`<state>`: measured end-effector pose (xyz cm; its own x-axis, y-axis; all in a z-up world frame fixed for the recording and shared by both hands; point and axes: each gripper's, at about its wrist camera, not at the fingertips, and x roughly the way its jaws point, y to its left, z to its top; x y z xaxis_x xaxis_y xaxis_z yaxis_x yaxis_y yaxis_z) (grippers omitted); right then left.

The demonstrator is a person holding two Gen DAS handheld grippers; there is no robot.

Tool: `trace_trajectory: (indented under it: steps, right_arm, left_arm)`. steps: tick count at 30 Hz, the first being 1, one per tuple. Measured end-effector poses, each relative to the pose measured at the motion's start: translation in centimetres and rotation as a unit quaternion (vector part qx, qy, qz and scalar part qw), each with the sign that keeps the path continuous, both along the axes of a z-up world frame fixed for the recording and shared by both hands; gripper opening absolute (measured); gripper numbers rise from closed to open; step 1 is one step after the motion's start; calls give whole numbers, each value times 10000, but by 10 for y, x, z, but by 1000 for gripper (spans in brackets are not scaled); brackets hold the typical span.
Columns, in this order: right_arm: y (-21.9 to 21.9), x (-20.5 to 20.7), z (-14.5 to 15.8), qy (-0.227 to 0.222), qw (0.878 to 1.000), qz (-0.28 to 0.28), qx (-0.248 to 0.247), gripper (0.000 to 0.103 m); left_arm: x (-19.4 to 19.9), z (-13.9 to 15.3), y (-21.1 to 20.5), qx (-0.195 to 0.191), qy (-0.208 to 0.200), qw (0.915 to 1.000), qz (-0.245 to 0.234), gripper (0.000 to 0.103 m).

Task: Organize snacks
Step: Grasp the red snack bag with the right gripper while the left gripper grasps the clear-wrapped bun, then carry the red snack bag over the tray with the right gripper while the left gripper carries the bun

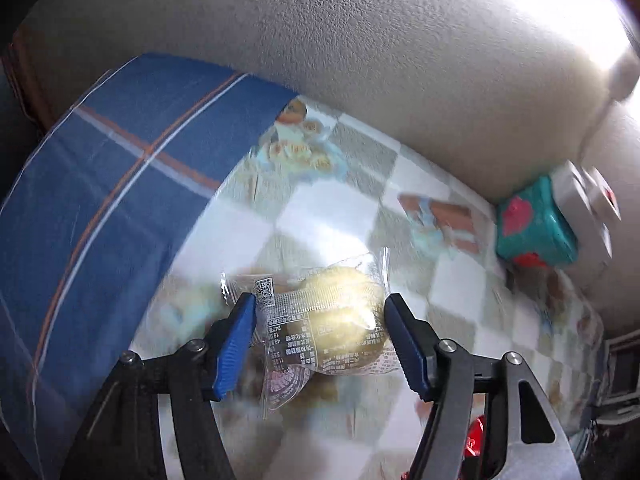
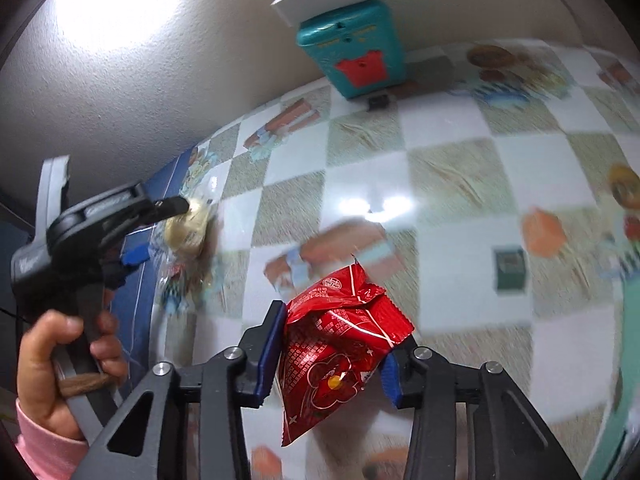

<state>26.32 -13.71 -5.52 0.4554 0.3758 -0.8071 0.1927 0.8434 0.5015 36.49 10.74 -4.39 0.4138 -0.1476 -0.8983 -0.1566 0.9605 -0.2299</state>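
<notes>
— Two snacks up? Where?
— Yes: my left gripper (image 1: 320, 320) pinches the clear-wrapped pastry (image 1: 340, 320), my right gripper (image 2: 332, 356) clamps the red packet (image 2: 340, 356), both above the checkered surface (image 2: 460, 184).

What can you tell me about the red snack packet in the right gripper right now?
The red snack packet is a glossy foil pouch printed with white text, a flower motif and a round emblem near its top, with serrated sealed ends. It looks crumpled and puffy. It sits tilted between the blue pads of the right gripper, which clamp its sides, and appears held above the checkered tablecloth rather than lying on it. Nothing else touches it.
</notes>
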Motion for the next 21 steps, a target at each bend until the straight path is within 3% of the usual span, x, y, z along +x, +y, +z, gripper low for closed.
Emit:
trace_trajectory:
  steps: [5, 12, 21]
  right_arm:
    - [-17, -45, 3, 134, 9995, -218, 177, 42]
    - [-47, -116, 23, 89, 9963, -585, 631, 41]
    - [-139, -202, 63, -269, 9837, -1642, 686, 42]
  left_arm:
    - [-66, 4, -7, -471, 93, 9985, 269, 67]
    - [-154, 18, -40, -847, 15, 9956, 404, 67]
    - [-221, 55, -138, -925, -381, 9943, -358, 67]
